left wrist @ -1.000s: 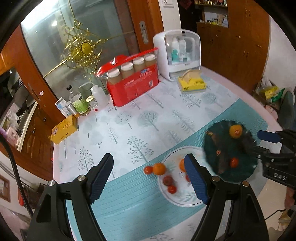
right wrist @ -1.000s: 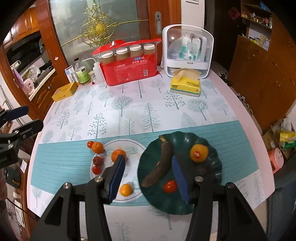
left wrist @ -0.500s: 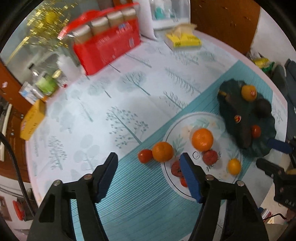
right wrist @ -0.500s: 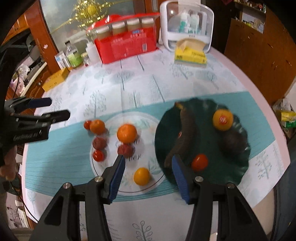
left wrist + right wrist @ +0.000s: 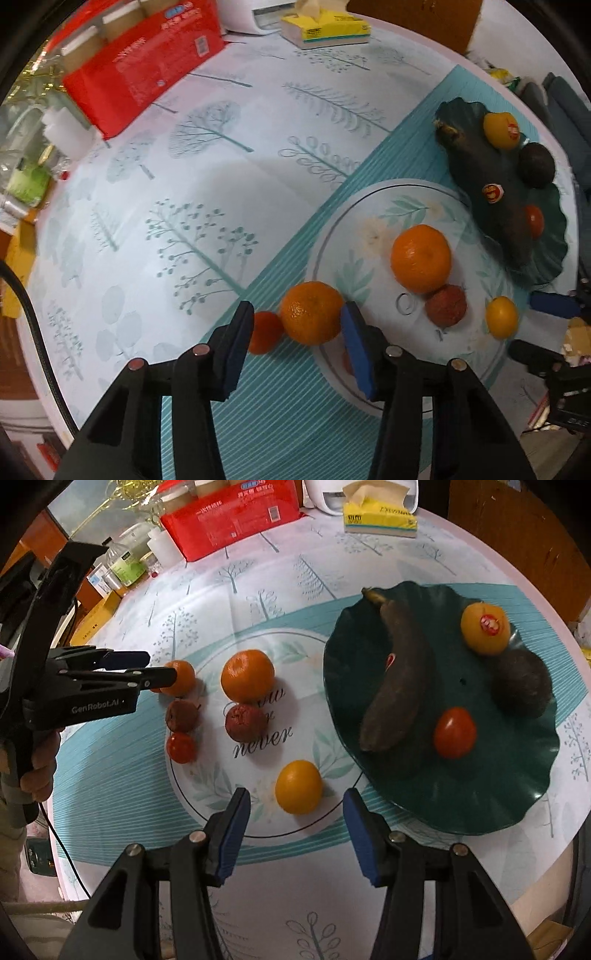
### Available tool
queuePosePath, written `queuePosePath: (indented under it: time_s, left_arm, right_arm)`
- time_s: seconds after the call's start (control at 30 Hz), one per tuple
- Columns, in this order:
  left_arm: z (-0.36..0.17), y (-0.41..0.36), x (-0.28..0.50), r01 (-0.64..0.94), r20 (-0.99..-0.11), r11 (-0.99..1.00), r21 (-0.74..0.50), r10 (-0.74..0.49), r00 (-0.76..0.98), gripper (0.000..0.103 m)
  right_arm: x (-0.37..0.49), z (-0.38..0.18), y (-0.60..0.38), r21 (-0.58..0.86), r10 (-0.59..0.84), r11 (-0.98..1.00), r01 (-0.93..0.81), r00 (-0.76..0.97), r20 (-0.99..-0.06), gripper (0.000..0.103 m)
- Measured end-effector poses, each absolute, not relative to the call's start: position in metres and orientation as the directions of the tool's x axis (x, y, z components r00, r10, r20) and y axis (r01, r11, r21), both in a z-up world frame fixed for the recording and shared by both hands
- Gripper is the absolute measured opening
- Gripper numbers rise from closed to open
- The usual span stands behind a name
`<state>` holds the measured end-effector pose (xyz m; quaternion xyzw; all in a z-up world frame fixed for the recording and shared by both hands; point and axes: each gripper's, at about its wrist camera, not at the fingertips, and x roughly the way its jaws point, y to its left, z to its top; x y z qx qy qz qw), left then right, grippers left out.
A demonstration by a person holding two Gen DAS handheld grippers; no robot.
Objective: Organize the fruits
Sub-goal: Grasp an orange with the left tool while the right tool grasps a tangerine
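While the green plate already holds a banana, avocado, tomato and stickered orange, sorting looks part done: six fruits remain on or beside the white plate. Left gripper wide open around the mandarin, not clamped. Right gripper wide open, empty, near the yellow fruit. Plate reads "never"; left gripper reads "GenRobot.AI".

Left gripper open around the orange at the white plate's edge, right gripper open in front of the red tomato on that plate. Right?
Not quite. The right gripper is open in front of the small yellow-orange fruit on the white plate, per the right wrist view. The left gripper does bracket the orange.
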<state>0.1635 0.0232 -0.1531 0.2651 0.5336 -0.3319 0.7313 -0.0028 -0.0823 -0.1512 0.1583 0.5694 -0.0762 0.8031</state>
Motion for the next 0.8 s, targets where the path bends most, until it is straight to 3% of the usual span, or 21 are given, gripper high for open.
queuePosePath:
  time_s: [0.27,0.4,0.53,0.8]
  left_arm:
    - [-0.165,0.013,0.163,0.810,-0.962,0.586,-0.011,-0.227,0.151,0.047]
    - [-0.169,0.011,0.161,0.815,-0.964,0.579,-0.032,-0.232,0.127,0.038]
    - [-0.171,0.009,0.160,0.812,-0.964,0.584,-0.015,-0.223,0.143,0.038]
    - [-0.164,0.011,0.154,0.781,-0.964,0.625,0.007,-0.203,0.171,0.036]
  right_arm:
    - [0.004,-0.171,-0.086,0.186,0.081,0.926,0.329,0.306,-0.949,0.045]
    - [0.009,-0.177,-0.083,0.178,0.080,0.931,0.317,0.299,-0.951,0.037]
    - [0.012,-0.177,-0.077,0.143,0.048,0.945,0.293,0.307,-0.950,0.032]
    - [0.015,-0.174,-0.066,0.106,0.028,0.966,0.236,0.312,-0.950,0.031]
